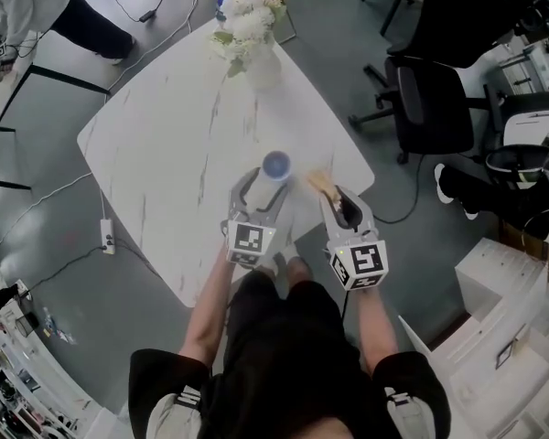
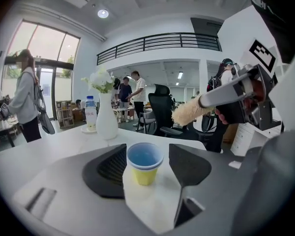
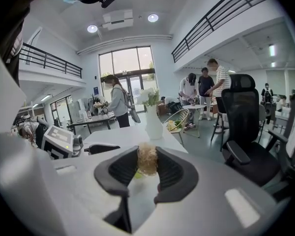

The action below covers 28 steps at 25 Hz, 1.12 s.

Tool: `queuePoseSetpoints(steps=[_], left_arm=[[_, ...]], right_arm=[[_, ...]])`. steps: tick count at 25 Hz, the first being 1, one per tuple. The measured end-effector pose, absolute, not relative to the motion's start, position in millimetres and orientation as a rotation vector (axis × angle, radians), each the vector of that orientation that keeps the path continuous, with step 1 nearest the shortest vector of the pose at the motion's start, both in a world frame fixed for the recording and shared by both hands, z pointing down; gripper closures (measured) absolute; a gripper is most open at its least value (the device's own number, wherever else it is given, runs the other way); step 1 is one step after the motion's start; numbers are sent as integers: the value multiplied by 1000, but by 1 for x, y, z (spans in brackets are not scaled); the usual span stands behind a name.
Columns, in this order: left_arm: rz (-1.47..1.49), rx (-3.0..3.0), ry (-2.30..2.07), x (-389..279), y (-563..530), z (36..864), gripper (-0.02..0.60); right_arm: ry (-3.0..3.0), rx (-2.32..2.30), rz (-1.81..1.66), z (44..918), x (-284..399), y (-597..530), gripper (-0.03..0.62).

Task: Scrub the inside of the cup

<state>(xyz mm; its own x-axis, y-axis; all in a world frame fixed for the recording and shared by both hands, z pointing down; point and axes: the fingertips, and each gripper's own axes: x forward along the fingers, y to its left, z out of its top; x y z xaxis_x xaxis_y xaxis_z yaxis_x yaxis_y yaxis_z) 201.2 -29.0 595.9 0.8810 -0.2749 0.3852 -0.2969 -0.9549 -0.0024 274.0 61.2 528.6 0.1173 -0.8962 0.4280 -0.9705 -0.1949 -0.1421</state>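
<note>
A small cup (image 1: 275,165), blue inside and yellow outside (image 2: 144,163), stands upright between the jaws of my left gripper (image 1: 263,190) (image 2: 147,167), whose pads sit close against its sides. My right gripper (image 1: 340,207) (image 3: 147,170) is shut on a brush's grey handle (image 2: 221,95). The tan bristle head (image 1: 322,186) (image 3: 147,159) sticks out past the jaw tips. In the left gripper view the brush head (image 2: 191,113) hangs up and to the right of the cup, apart from it. Nothing is inside the cup.
The white marble table (image 1: 165,144) carries a white vase of flowers (image 1: 252,35) (image 2: 106,119) (image 3: 153,119) at its far end, with a water bottle (image 2: 91,113) beside it. A black office chair (image 1: 430,99) (image 3: 246,127) stands to the right. Several people stand around the room.
</note>
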Motion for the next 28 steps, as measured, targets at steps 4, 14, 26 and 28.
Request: queuePoseSetpoints(steps=[4, 14, 26, 28], left_arm=[[541, 3010, -522, 189, -27, 567, 340], [299, 2977, -591, 158, -14, 483, 478], [299, 3030, -589, 117, 20, 442, 573], [282, 3044, -595, 111, 22, 434, 574]], right_arm=[[-1888, 2217, 608, 517, 267, 66, 490], [-1934, 2254, 483, 468, 243, 79, 489], [-1998, 2283, 371, 419, 203, 98, 489], [-2010, 2278, 353, 413, 197, 98, 489]])
